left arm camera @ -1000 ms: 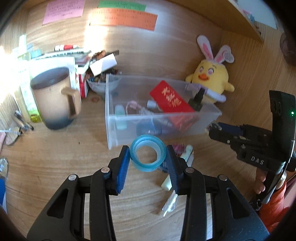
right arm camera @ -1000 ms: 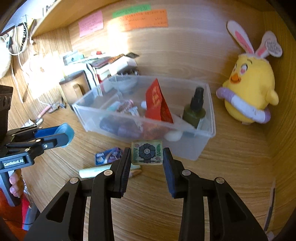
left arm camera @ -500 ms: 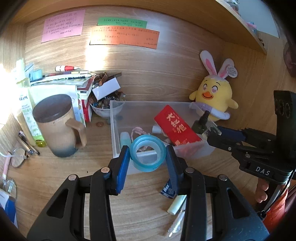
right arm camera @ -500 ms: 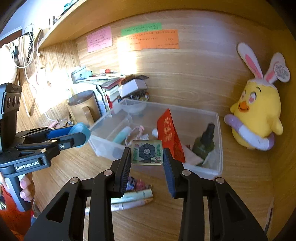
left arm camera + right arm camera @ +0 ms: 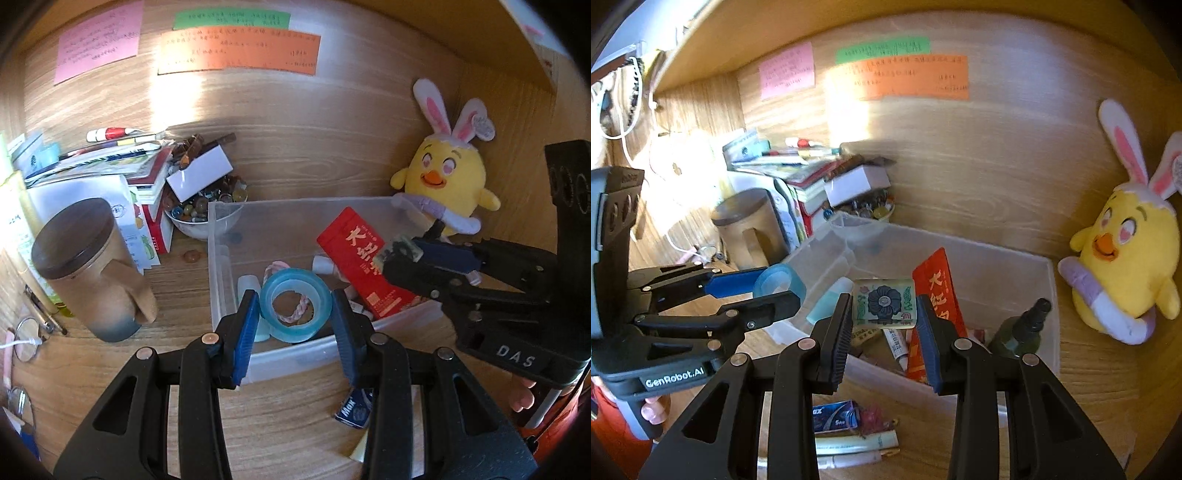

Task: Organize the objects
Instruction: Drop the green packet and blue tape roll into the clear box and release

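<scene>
Tape roll [image 5: 295,304] and patterned square block [image 5: 884,303] hang pinched in the left gripper [image 5: 295,314] and right gripper [image 5: 884,314] above the clear bin [image 5: 221,258], likely for dropping in.

The wooden desk [image 5: 288,417] carried a clear bin [image 5: 314,354], a lidded mug [image 5: 88,273], a bowl [image 5: 195,225], a plush chick [image 5: 443,192] and a blue packet [image 5: 833,415].

left gripper [image 5: 293,319]: black frame, blue pads, silver screws, "GenRobot.AI" label | right gripper [image 5: 883,325]: black, blue-padded, marked "DAS"
</scene>
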{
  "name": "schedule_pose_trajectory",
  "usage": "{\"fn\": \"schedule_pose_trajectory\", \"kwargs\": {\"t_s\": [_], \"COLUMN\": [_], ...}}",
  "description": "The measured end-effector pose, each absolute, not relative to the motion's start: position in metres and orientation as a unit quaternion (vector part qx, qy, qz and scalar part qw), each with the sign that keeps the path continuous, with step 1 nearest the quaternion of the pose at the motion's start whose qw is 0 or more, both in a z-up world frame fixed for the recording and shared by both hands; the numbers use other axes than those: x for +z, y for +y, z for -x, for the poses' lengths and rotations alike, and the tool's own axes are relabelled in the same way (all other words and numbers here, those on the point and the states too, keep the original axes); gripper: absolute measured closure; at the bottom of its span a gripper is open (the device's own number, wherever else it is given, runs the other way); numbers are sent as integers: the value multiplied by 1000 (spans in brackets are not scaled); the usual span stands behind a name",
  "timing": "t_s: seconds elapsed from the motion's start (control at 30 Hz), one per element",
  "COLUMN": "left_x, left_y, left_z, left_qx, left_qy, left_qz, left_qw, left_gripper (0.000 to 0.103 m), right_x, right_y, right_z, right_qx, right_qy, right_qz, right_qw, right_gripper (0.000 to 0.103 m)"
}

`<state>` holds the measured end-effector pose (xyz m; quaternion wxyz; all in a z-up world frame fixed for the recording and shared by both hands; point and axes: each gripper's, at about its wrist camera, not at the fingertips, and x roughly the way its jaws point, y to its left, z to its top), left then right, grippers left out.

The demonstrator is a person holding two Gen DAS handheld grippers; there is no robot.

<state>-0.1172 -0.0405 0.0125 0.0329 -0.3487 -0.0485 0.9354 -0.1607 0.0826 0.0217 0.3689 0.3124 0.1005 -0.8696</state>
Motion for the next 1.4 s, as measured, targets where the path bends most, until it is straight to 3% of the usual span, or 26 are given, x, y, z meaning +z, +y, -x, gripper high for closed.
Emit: {"fn": "schedule_pose_trajectory", "kwargs": {"t_s": [0.53, 0.7, 0.83, 1.13, 1.3, 1.4], "left_x": [-3, -1, 0, 11, 4, -3], "left_y": [-41, -42, -43, -44, -46, -46], "left_z": [131, 130, 126, 97, 82, 72], "left_qx": [932, 933, 934, 941, 937, 934], "left_qy": [-45, -47, -50, -42, -39, -32], "left_qz": [357, 354, 352, 335, 345, 354], "left_qw": [43, 43, 43, 38, 40, 35], "left_gripper": [63, 57, 52, 25, 22, 22], "right_x": [-14, -14, -11, 3, -1, -5], "right_y": [71, 69, 71, 89, 105, 113], "right_z": [188, 185, 182, 159, 140, 128], "right_qx": [-853, -855, -856, -871, -875, -879], "right_qy": [104, 112, 117, 122, 130, 132], "right_qz": [-364, -360, -358, -333, -332, -330], "right_qw": [358, 357, 354, 339, 328, 317], "right_gripper": [72, 71, 64, 49, 45, 35]}}
